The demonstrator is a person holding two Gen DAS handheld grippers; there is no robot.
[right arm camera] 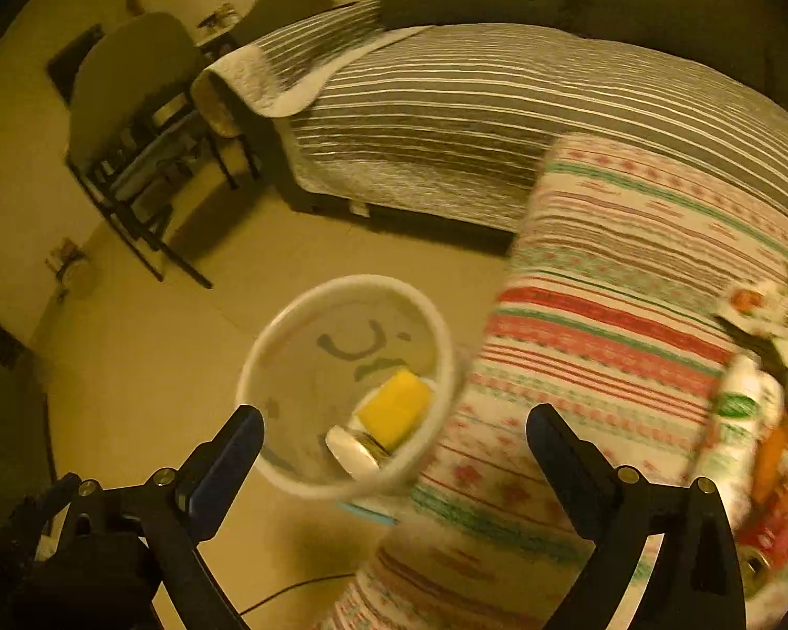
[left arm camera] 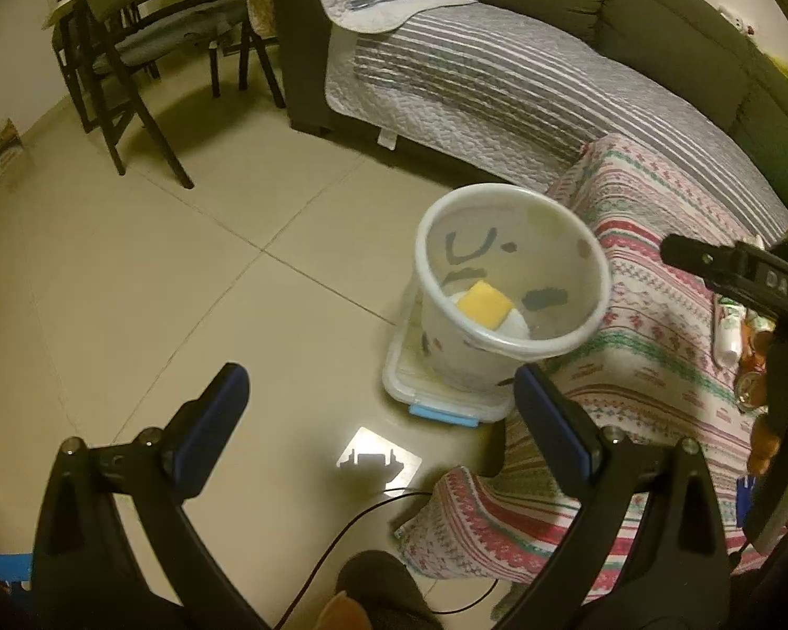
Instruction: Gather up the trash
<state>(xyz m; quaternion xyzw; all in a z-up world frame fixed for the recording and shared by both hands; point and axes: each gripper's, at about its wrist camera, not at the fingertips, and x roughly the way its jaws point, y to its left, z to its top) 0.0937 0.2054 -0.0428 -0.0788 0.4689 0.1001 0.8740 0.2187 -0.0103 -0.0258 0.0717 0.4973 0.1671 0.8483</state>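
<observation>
Left hand-held gripper (left arm camera: 381,409) hung spread wide and empty, right hand-held gripper (right arm camera: 394,446) likewise gaped, yellow sponge (left arm camera: 484,304) lay inside the white bin (left arm camera: 593,262), bin stood on the floor (left arm camera: 184,273) beside the worktop's (left arm camera: 656,325) patterned edge

The white translucent plastic bin with a doodled face (left arm camera: 512,273) stands upright on a clear lidded container with blue clips (left arm camera: 441,399), right beside the patterned cloth. Inside it sit a yellow square sponge (left arm camera: 486,304) and a white round lid-like thing (right arm camera: 352,451). More wrappers and a white tube (right arm camera: 746,420) lie piled on the cloth, kinda blurry.
</observation>
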